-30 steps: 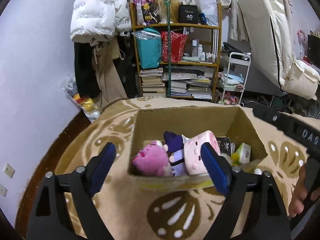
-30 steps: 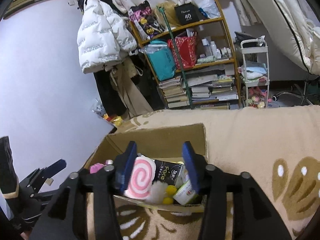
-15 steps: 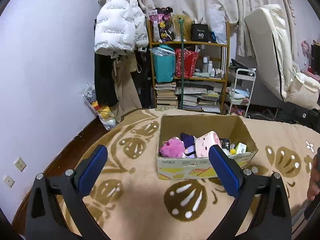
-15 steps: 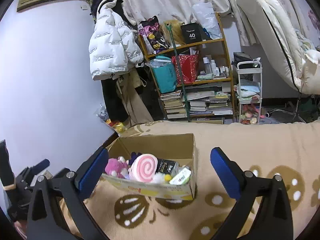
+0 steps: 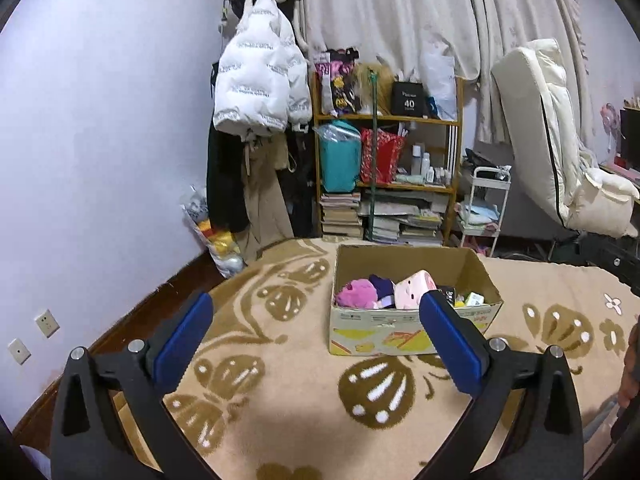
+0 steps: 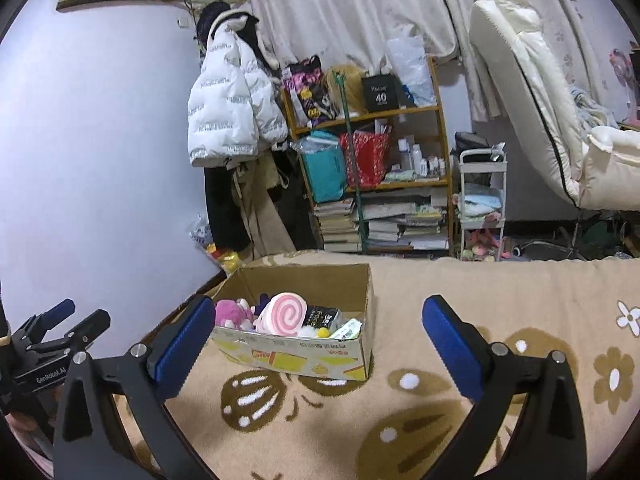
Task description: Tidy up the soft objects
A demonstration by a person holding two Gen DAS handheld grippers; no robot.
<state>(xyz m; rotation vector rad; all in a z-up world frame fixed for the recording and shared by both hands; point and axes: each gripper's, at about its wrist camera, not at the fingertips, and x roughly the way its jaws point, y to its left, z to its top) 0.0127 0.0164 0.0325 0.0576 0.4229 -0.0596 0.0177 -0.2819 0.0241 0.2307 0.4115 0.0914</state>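
An open cardboard box (image 5: 412,330) stands on the beige patterned blanket (image 5: 300,400); it also shows in the right wrist view (image 6: 304,354). Inside lie a magenta plush (image 5: 356,294), a purple plush (image 5: 382,285), a pink roll-shaped plush (image 5: 414,290) with a swirl face (image 6: 282,314), and small packets (image 6: 328,318). My left gripper (image 5: 316,332) is open and empty, held back from the box. My right gripper (image 6: 316,336) is open and empty, also back from the box.
A wooden shelf (image 5: 384,168) with books and bags stands behind the bed. A white jacket (image 5: 260,84) hangs on the wall at left. A white cart (image 5: 482,208) and a cream recliner (image 5: 560,140) stand at right.
Both grippers have pulled up and back from the box. The right gripper's jaws have opened wide, and the pink swirl plush that was between them now lies in the box.
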